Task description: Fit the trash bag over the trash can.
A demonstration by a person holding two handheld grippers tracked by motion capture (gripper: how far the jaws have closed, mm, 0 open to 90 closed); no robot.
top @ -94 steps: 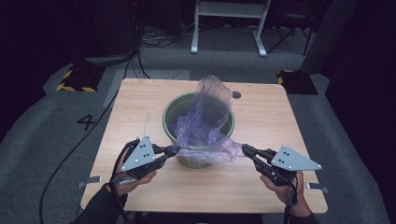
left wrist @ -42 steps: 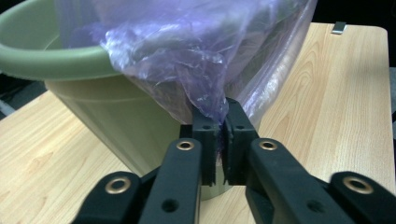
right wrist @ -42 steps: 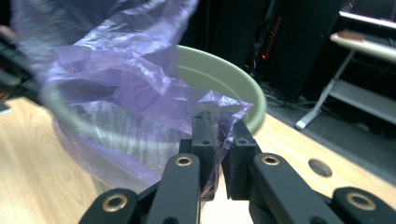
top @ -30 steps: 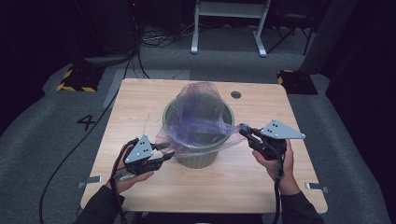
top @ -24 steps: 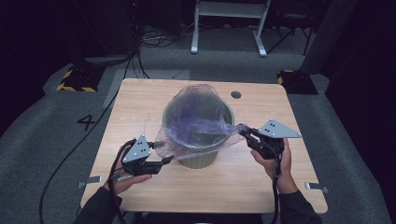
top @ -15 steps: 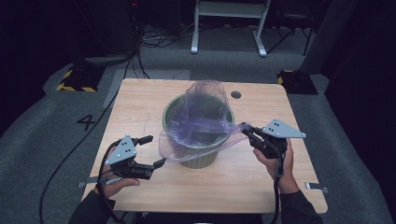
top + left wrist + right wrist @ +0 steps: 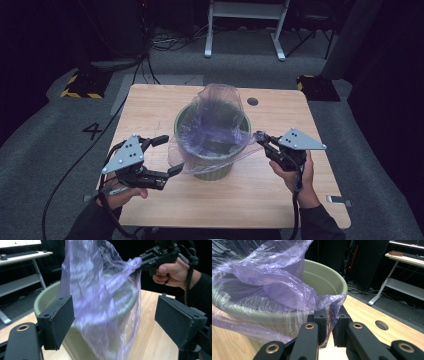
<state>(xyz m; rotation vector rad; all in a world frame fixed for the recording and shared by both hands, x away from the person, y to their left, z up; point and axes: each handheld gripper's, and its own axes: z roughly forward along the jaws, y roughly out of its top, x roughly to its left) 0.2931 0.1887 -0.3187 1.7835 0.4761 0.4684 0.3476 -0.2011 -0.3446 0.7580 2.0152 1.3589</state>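
Observation:
A green round bin (image 7: 212, 169) stands mid-table with a thin purple plastic bag (image 7: 215, 120) draped in and over it. My left gripper (image 7: 167, 155) is open just left of the bin, its jaws wide apart. In the left gripper view the bag (image 7: 100, 290) hangs loose between the left gripper's (image 7: 120, 325) black pads (image 7: 58, 325), in front of the bin (image 7: 45, 300). At the bin's right rim my right gripper (image 7: 260, 137) is shut on the bag's edge. The right gripper view shows the film (image 7: 274, 287) pinched in the right gripper (image 7: 329, 325) beside the bin (image 7: 324, 280).
The wooden table (image 7: 150, 100) has a round hole (image 7: 252, 101) behind the bin and a small metal piece (image 7: 337, 200) near its front right edge. A white metal stand (image 7: 245, 25) and cables lie on the floor behind.
My left gripper has opened, let go of the bag's left edge and drawn back left. The right gripper keeps its hold on the right edge, nearly still.

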